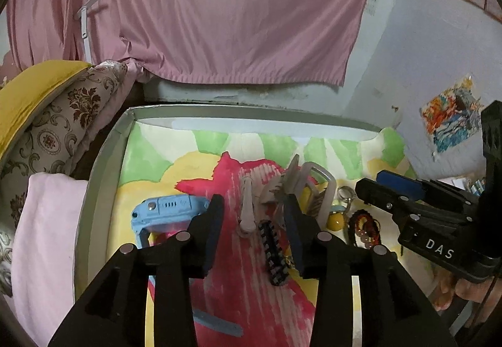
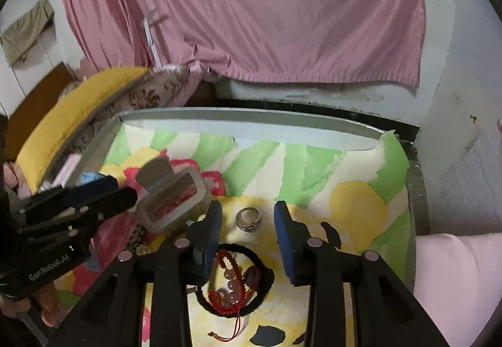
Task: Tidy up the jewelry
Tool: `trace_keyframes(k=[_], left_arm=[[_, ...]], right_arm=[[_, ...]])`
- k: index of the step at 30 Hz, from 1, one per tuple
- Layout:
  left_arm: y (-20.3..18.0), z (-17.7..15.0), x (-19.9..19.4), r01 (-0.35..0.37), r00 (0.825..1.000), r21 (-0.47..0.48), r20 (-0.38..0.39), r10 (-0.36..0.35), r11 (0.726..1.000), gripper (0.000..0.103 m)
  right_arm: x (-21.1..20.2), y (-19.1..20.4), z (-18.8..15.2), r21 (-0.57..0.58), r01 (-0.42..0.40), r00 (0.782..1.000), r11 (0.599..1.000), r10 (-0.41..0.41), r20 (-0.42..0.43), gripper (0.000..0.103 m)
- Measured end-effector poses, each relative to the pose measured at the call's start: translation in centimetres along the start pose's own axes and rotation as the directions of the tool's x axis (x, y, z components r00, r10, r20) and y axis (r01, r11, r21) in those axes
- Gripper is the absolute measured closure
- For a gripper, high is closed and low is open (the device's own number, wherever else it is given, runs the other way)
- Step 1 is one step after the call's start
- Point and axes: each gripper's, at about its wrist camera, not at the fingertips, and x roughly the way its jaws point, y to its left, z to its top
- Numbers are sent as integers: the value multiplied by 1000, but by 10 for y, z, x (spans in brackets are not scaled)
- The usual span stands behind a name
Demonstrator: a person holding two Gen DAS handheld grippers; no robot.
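In the left wrist view my left gripper (image 1: 254, 221) is open over a white clip (image 1: 248, 212) and a black beaded bracelet (image 1: 273, 253), with a grey jewelry box (image 1: 317, 187) just beyond its right finger. A blue watch (image 1: 163, 212) lies left of it. In the right wrist view my right gripper (image 2: 248, 228) is open, low over the mat, with a silver ring (image 2: 248, 219) between its fingertips. A black hair tie with red and pink bead bracelets (image 2: 233, 281) lies under it. The open jewelry box (image 2: 174, 199) sits to the left, by the left gripper (image 2: 103, 193).
A painted mat (image 2: 354, 202) covers the grey tray (image 1: 103, 165). Cushions (image 1: 47, 115) and pink cloth (image 1: 44, 221) lie left, another pink cloth (image 2: 455, 278) right. A pink curtain (image 1: 204, 8) hangs behind. A yellow bead (image 1: 334, 223) and bracelets (image 1: 364, 228) lie right of the box.
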Motion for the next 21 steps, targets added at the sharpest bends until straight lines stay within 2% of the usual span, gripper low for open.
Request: trace_keyframes(k=[3, 5, 8, 10, 16, 17, 19, 21], left_arm=[[-1, -2, -11, 8, 999, -9, 33, -7, 1000, 64], [0, -4, -23, 10, 997, -18, 71, -9, 1000, 55], [1, -9, -41, 19, 992, -28, 123, -15, 999, 50], [2, -12, -53, 20, 988, -29, 152, -16, 999, 47], [4, -31, -95, 25, 963, -45, 270, -11, 999, 29], [4, -35, -101, 25, 958, -45, 287, -11, 999, 27], [0, -42, -113, 19, 951, -37, 308, -7, 999, 26], [-3, -49, -124, 12, 944, -26, 329, -3, 1000, 26]], right_arm=[[-8, 1, -3, -2, 3, 999, 1000, -3, 36, 61], [-16, 1, -7, 5, -5, 998, 1000, 4, 64, 57], [-31, 4, -14, 5, 0, 992, 1000, 0, 125, 47], [-43, 8, -20, 3, 6, 985, 1000, -7, 175, 36], [-81, 15, -43, 18, 6, 955, 1000, -11, 297, 20], [-85, 15, -46, 19, 6, 951, 1000, -12, 308, 18], [-95, 18, -54, 22, -3, 942, 1000, -5, 335, 7], [-103, 21, -61, 24, -6, 936, 1000, -3, 352, 7]])
